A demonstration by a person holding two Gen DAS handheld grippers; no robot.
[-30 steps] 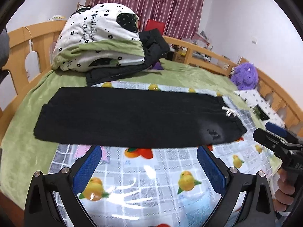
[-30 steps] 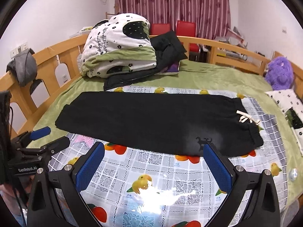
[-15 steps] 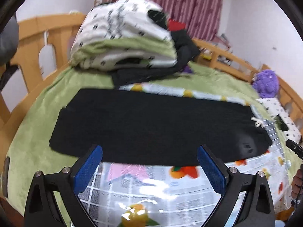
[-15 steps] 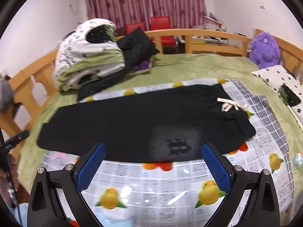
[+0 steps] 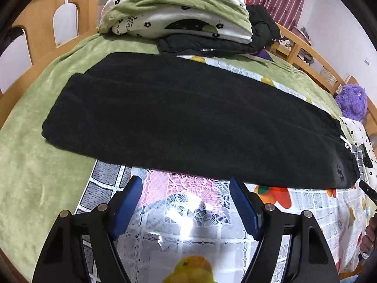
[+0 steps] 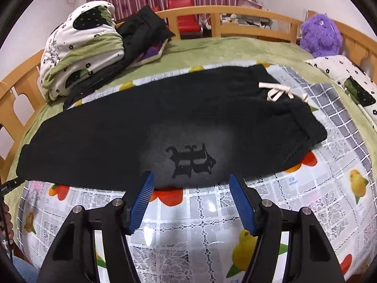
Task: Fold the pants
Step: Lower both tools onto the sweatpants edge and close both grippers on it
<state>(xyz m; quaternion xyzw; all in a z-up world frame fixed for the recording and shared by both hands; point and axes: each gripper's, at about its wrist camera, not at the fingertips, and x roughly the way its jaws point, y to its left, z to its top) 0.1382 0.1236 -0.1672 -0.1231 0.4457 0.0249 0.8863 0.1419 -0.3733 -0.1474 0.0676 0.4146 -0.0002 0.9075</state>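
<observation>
Black pants [image 5: 188, 118] [image 6: 146, 127] lie flat across the bed, folded lengthwise, legs to the left and waistband with a white drawstring [image 6: 280, 92] to the right. A grey patch with a black logo [image 6: 190, 160] marks the near edge by the waist. My left gripper [image 5: 186, 186] hovers just short of the pants' near edge toward the leg end, its jaws closing with nothing between them. My right gripper [image 6: 190, 181] sits at the near edge under the logo, its jaws closing too, with its blue pads [image 6: 141, 200] clear of the cloth.
A glossy fruit-print plastic cloth [image 6: 329, 188] lies under the pants over a green blanket [image 5: 35, 165]. Folded bedding [image 5: 179, 11] and a dark jacket [image 6: 141, 33] are piled behind. A purple plush toy [image 6: 320, 35] and wooden bed rails [image 6: 235, 11] border the far side.
Both grippers have dropped and moved in toward the pants' near edge, which now fills more of each view. Both pairs of jaws have narrowed.
</observation>
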